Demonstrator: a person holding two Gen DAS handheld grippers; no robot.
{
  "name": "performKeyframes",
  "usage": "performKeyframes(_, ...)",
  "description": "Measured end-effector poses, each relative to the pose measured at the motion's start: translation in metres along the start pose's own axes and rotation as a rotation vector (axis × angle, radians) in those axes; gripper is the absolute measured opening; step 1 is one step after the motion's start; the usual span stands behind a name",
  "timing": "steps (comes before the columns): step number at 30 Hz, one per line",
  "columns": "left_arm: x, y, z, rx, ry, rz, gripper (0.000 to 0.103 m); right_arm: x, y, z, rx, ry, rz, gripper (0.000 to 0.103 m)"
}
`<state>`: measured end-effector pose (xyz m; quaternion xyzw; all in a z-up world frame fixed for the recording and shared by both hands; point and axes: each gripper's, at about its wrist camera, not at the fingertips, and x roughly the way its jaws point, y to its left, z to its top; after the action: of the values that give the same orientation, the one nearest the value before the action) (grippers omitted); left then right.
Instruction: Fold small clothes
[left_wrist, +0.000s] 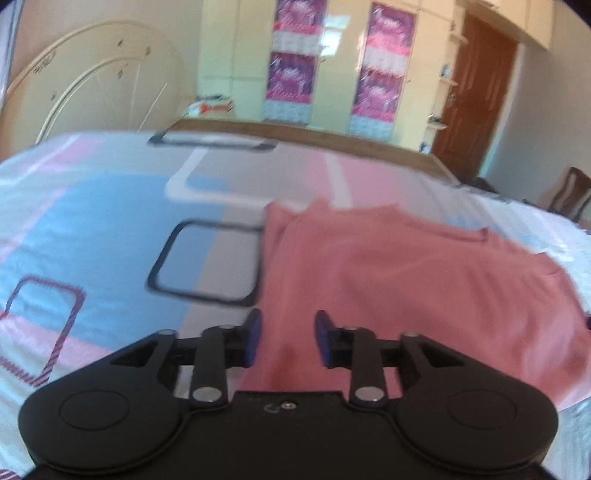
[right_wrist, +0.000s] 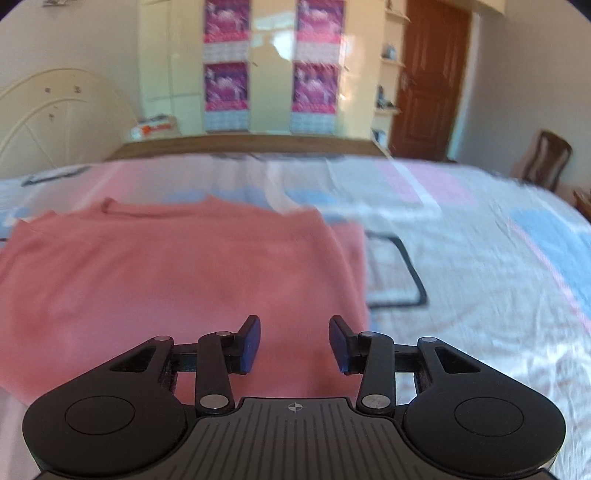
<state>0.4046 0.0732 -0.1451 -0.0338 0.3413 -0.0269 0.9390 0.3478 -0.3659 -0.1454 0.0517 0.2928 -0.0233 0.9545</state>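
Left wrist view: a bed (left_wrist: 110, 229) fills most of the frame, covered by a sheet printed with blue, pink and white blocks and dark outlined squares. Beyond its far edge stand a cream wardrobe (left_wrist: 332, 66) with purple and pink panels, a curved cream headboard (left_wrist: 92, 81) at far left and a brown door (left_wrist: 476, 85) at far right. A pink garment (left_wrist: 406, 288) lies flat on the right half of the sheet, its left side folded over in a straight edge, its near hem reaching under the left gripper (left_wrist: 287, 338). That gripper hovers over the garment's near left part with its blue pads spread apart and nothing pinched between them.

Right wrist view: the same bed (right_wrist: 480, 277) and wardrobe (right_wrist: 273, 66) show, with the door (right_wrist: 428, 74) and a wooden chair (right_wrist: 546, 158) at far right. Here the pink garment (right_wrist: 166, 277) covers the left half, its right side folded inward. The right gripper (right_wrist: 294, 341) hangs above the garment's near right corner, pads spread, gripping nothing. Both views are blurred.
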Motion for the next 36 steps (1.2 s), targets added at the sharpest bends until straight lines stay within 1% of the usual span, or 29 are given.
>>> performKeyframes(1,-0.001,-0.008,0.004,0.013,-0.009,-0.018,0.056,0.0,0.007,0.004,-0.013,-0.006,0.016,0.041)
performKeyframes(2,0.0,-0.018,0.009,0.029,-0.015,-0.038,0.072,0.002,0.015,0.009,-0.022,-0.008,0.036,0.041)
performKeyframes(3,0.002,-0.029,0.012,0.046,-0.021,-0.064,0.075,0.005,0.023,0.012,-0.028,-0.006,0.053,0.041)
performKeyframes(4,0.005,-0.041,0.016,0.066,-0.025,-0.093,0.075,0.009,0.031,0.015,-0.03,-0.004,0.067,0.041)
performKeyframes(6,0.019,-0.061,0.021,0.088,0.007,-0.123,0.08,0.018,0.046,0.019,-0.029,0.002,0.088,0.042)
performKeyframes(7,0.03,-0.069,0.022,0.085,0.031,-0.138,0.079,0.023,0.054,0.022,-0.03,0.006,0.099,0.042)
performKeyframes(8,0.04,-0.074,0.022,0.076,0.049,-0.137,0.079,0.028,0.06,0.023,-0.03,0.012,0.106,0.042)
performKeyframes(11,0.067,-0.08,0.015,0.038,0.12,-0.097,0.078,0.041,0.079,0.022,-0.036,0.023,0.124,0.042)
performKeyframes(12,0.076,-0.079,0.01,0.026,0.157,-0.077,0.079,0.045,0.083,0.02,-0.052,0.023,0.113,0.042)
performKeyframes(13,0.081,-0.075,0.004,0.016,0.179,-0.072,0.081,0.048,0.086,0.016,-0.074,0.026,0.091,0.042)
performKeyframes(14,0.081,-0.073,-0.001,0.012,0.155,-0.077,0.083,0.053,0.086,0.012,-0.087,0.036,0.075,0.042)
performKeyframes(15,0.078,-0.071,-0.002,0.024,0.15,-0.071,0.083,0.057,0.082,0.008,-0.088,0.043,0.072,0.043)
performKeyframes(16,0.078,-0.073,-0.003,0.037,0.149,-0.065,0.083,0.059,0.079,0.004,-0.084,0.04,0.075,0.048)
performKeyframes(17,0.078,-0.074,-0.002,0.041,0.152,-0.061,0.083,0.059,0.075,0.003,-0.083,0.035,0.071,0.055)
performKeyframes(20,0.08,-0.075,-0.001,0.038,0.159,-0.057,0.085,0.056,0.065,0.005,-0.06,0.032,0.074,0.057)
performKeyframes(22,0.08,-0.077,-0.002,0.054,0.156,-0.049,0.086,0.051,0.058,0.005,-0.038,0.022,0.066,0.057)
performKeyframes(24,0.08,-0.078,-0.003,0.061,0.15,-0.044,0.088,0.053,0.054,-0.001,-0.043,0.039,0.065,0.058)
performKeyframes(26,0.082,-0.078,-0.002,0.067,0.148,-0.04,0.089,0.049,0.047,-0.011,-0.039,0.048,0.071,0.066)
performKeyframes(28,0.083,-0.077,-0.001,0.071,0.147,-0.036,0.091,0.041,0.036,-0.015,0.012,0.056,0.076,0.067)
performKeyframes(30,0.083,-0.077,-0.002,0.073,0.146,-0.035,0.093,0.028,0.025,-0.018,0.071,0.034,0.08,0.067)
performKeyframes(31,0.083,-0.077,-0.002,0.075,0.145,-0.034,0.093,0.023,0.02,-0.02,0.081,0.021,0.057,0.067)
performKeyframes(32,0.083,-0.076,-0.002,0.075,0.143,-0.034,0.093,0.021,0.016,-0.023,0.074,0.023,0.028,0.067)
performKeyframes(34,0.083,-0.076,-0.002,0.08,0.14,-0.032,0.095,0.027,0.008,-0.033,0.038,0.066,-0.026,0.067)
performKeyframes(35,0.084,-0.076,-0.003,0.083,0.137,-0.03,0.096,0.026,0.005,-0.037,0.026,0.05,-0.013,0.067)
performKeyframes(36,0.083,-0.076,-0.004,0.084,0.135,-0.031,0.097,0.025,0.005,-0.036,0.007,0.055,-0.012,0.067)
